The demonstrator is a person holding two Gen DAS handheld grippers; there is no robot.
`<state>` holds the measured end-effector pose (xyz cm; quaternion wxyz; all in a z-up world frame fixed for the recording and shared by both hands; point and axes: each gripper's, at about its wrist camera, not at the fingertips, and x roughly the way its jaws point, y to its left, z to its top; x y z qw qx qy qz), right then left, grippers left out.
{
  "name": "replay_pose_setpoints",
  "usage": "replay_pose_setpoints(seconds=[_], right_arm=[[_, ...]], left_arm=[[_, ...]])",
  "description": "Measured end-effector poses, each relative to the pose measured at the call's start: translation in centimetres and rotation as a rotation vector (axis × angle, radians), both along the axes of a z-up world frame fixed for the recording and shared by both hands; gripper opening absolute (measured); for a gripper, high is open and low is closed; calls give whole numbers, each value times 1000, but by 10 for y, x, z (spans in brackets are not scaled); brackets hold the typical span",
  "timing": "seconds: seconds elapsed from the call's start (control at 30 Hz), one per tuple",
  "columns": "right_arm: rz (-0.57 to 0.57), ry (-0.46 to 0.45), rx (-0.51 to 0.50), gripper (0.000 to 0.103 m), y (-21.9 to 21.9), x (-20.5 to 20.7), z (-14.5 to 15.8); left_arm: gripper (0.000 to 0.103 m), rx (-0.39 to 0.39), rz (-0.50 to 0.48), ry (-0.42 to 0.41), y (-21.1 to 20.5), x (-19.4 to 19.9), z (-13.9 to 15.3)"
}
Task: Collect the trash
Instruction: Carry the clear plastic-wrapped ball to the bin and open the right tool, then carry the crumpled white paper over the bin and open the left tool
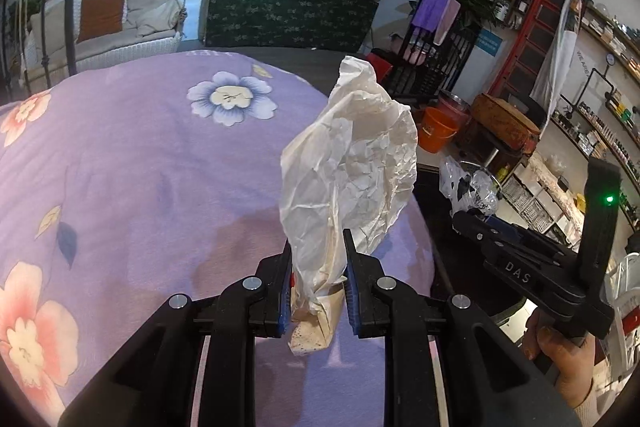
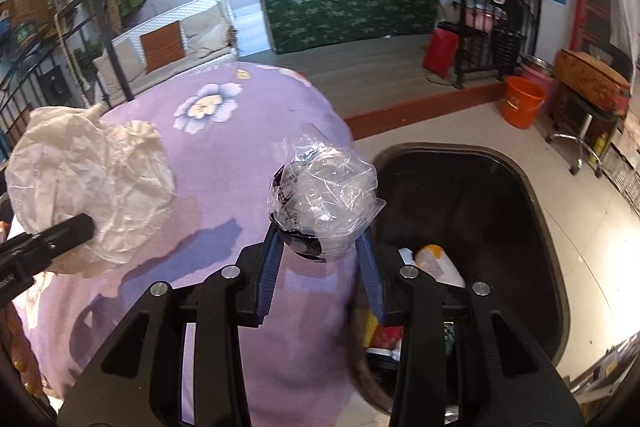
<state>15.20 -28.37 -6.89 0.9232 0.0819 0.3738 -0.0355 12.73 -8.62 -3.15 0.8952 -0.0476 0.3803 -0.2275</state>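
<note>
Clamping a crumpled white paper wrapper (image 1: 348, 163) by its lower end, my left gripper (image 1: 318, 291) holds it upright above the purple flowered cloth (image 1: 140, 167) covering the worktop, near the cloth's right edge. My right gripper (image 2: 320, 259) is closed on a ball of clear plastic film (image 2: 326, 187) with something dark inside, held right at that cloth edge, beside the dark open trash bin (image 2: 532, 195) where other rubbish lies at the bottom. Beyond the bin the tiled floor (image 2: 432, 123) lies open up to an orange bucket (image 2: 522, 103).
</note>
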Motion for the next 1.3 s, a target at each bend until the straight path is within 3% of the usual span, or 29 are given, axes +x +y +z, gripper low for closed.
replay_pose_setpoints(seconds=[0.33, 0.9, 1.07, 1.13, 1.17, 1.3], right_arm=[[-134, 55, 22, 38, -49, -3, -29], [-240, 154, 49, 38, -79, 1, -75], [-262, 175, 86, 45, -84, 0, -84], [-268, 171, 79, 64, -83, -1, -84], [-268, 165, 77, 67, -82, -3, -83], [-259, 166, 69, 70, -77, -4, -82]], left_arm=[[20, -7, -71, -3, -29, 5, 0], [20, 0, -137, -4, -55, 3, -3], [20, -3, -142, -2, -54, 5, -4], [20, -3, -143, -1, -54, 5, -4], [20, -4, -143, 0, -54, 4, -4], [21, -4, -155, 3, -56, 4, -4]])
